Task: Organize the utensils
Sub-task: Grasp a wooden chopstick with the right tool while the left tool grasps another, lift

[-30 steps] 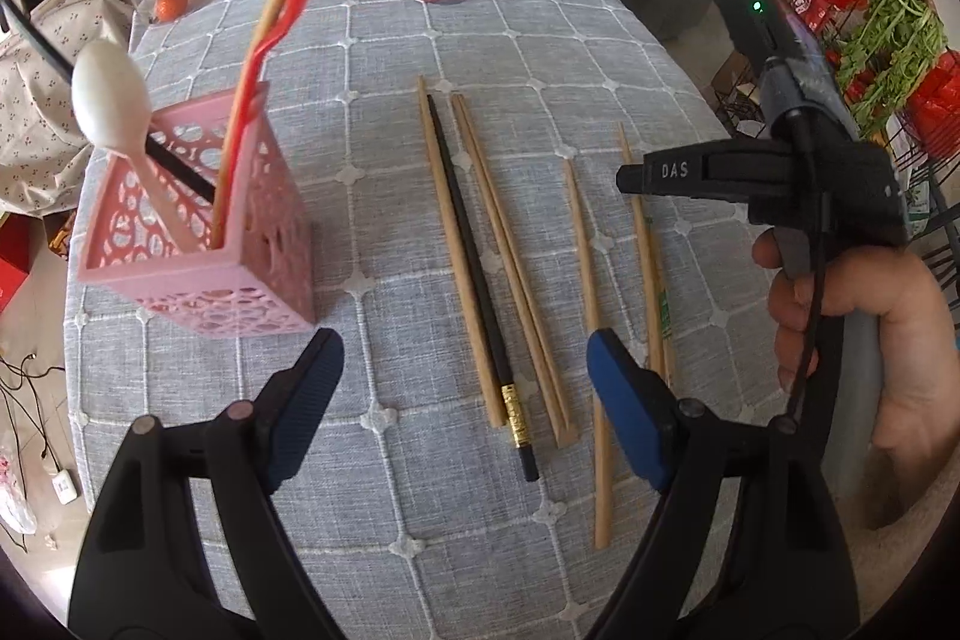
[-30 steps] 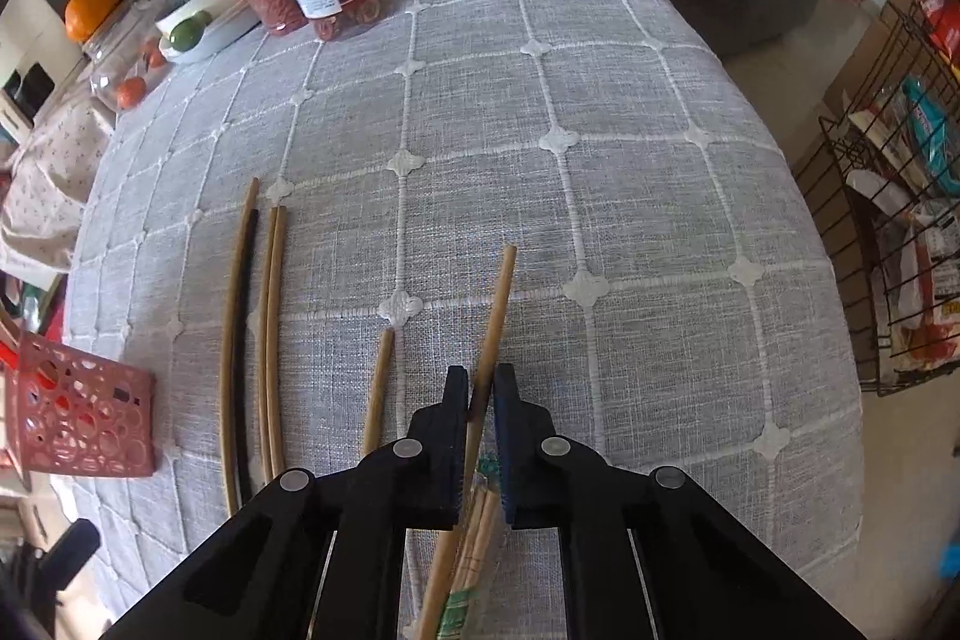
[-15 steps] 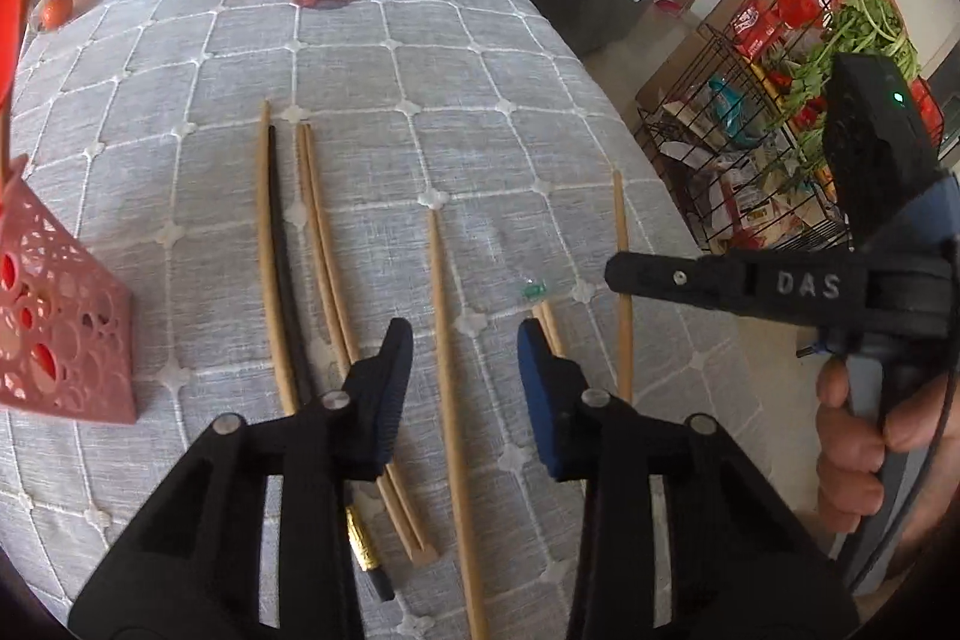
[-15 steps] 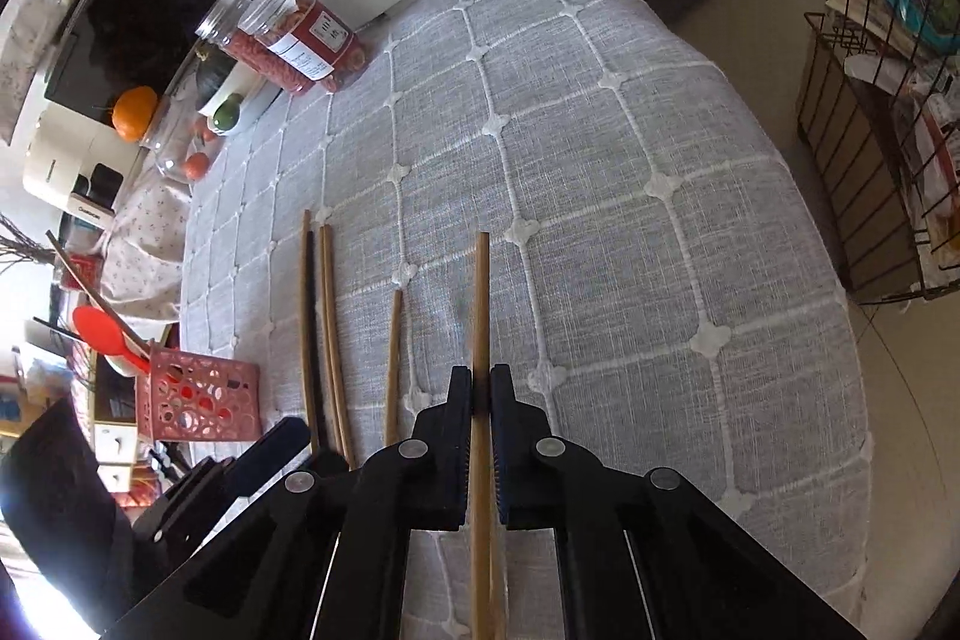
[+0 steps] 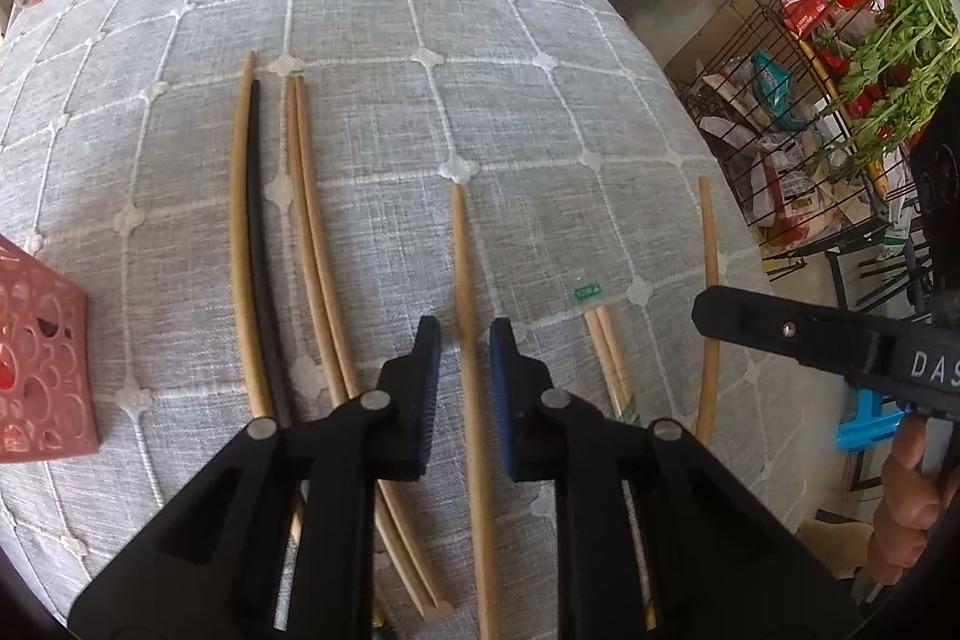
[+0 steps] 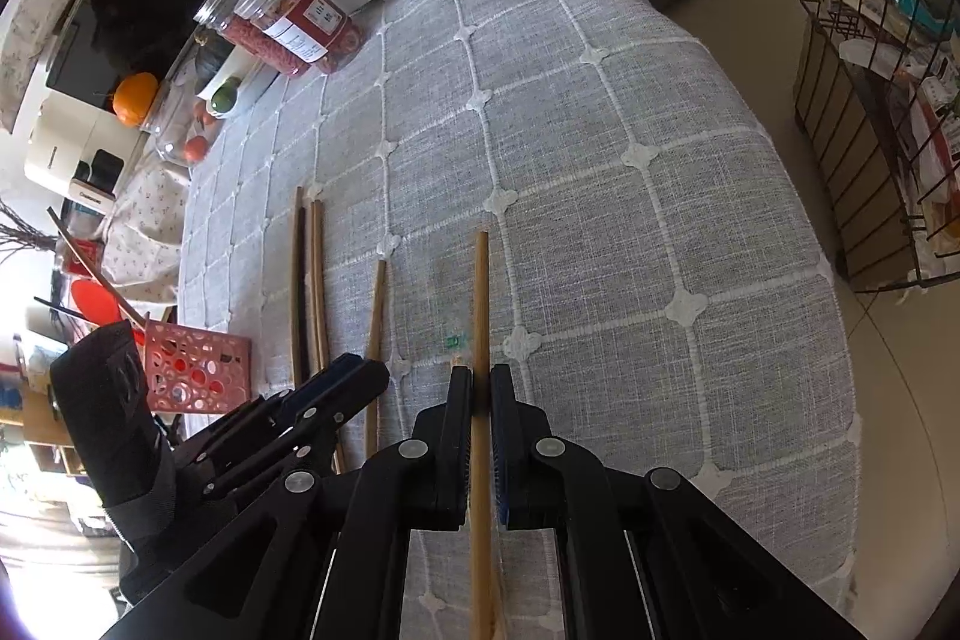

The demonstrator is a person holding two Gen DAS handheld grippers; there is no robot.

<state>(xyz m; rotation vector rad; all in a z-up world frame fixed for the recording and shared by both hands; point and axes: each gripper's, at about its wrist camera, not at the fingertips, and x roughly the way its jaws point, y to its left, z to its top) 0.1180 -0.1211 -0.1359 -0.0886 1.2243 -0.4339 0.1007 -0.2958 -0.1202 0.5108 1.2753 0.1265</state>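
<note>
Jaws of the left gripper (image 5: 465, 370) have just been closing around a lone wooden chopstick (image 5: 468, 340) on the grey tablecloth (image 5: 540, 130), gap remaining, while the right gripper (image 6: 480, 388) pinches another chopstick (image 6: 480, 292), so both look nearly ready for the pink basket (image 5: 36, 358).
</note>
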